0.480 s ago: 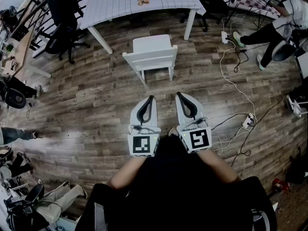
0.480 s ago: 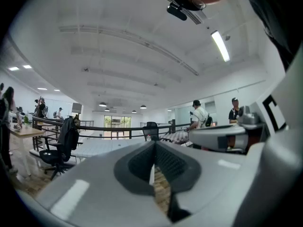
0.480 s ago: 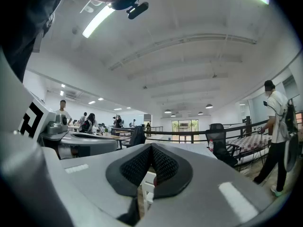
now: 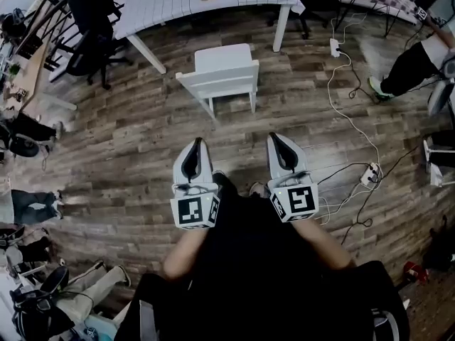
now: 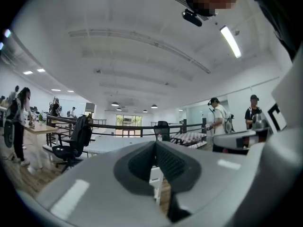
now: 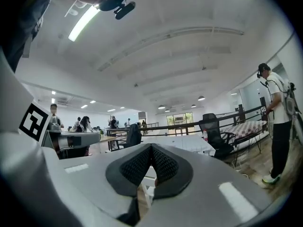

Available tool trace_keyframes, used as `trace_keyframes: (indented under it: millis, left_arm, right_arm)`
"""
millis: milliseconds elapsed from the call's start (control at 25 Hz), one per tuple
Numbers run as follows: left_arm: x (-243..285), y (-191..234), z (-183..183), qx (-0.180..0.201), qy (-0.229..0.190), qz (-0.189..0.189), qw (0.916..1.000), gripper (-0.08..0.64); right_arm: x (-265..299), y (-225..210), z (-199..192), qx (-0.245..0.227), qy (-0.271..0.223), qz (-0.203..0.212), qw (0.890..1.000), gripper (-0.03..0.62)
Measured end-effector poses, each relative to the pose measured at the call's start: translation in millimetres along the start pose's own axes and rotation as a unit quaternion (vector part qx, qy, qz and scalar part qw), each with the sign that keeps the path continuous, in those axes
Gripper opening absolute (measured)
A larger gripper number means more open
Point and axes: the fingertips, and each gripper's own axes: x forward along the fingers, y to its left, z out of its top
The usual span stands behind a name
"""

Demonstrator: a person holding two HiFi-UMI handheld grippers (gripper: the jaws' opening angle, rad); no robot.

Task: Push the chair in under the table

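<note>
low at the left, my left gripper (image 4: 196,148) is closed on nothing; the white chair (image 4: 222,68) stands dead ahead between both, back toward me, table (image 4: 178,2) just beyond it; right gripper (image 4: 278,142) equally near, closed, empty.

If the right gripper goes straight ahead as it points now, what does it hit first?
Probably the white chair, at its backrest: it shows straight ahead past the shut jaws of the right gripper, with nothing between. The line runs near the chair's right edge, so it might just miss.
</note>
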Motion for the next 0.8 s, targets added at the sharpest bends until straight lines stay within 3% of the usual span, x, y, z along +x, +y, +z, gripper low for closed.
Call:
trace_keyframes:
  millis: [400, 800]
  left_arm:
    - [40, 16, -20, 0.006, 0.02, -0.012, 0.9997, 0.009]
    - [147, 73, -27, -0.013, 0.03, -0.022, 0.9992, 0.009]
  right_arm:
    - [40, -17, -14, -0.003, 0.017, -0.014, 1.0, -0.003]
    - [156, -33, -6, -0.013, 0.034, -0.01, 0.999, -0.002]
